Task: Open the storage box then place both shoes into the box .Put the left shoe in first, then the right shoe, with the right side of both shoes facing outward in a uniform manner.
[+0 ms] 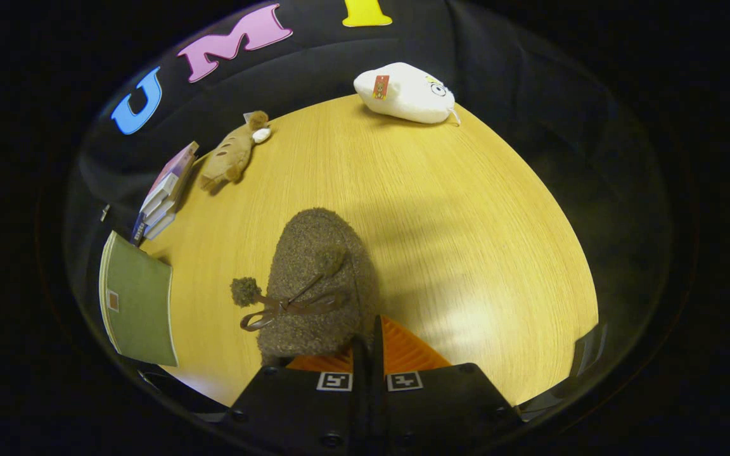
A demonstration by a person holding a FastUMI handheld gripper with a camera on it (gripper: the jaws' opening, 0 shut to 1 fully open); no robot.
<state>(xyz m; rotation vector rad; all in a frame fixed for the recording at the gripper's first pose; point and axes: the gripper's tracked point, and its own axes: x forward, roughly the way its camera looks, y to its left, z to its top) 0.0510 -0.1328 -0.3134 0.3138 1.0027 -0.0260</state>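
The gripper [365, 345] had its fingers pressed close together, pinching the rear rim of the fuzzy brown slipper with pompom laces [317, 285] near the front edge of the light wooden desk [466, 221], and I'd say a firm, level grip mattered so the shoe wouldn't twist.

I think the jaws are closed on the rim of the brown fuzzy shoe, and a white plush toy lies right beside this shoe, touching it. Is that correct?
Not fully. The gripper view shows the white plush toy far beyond the brown fuzzy shoe, at the table's far edge, not touching it. The gripper does have its jaws closed on the shoe's rim.
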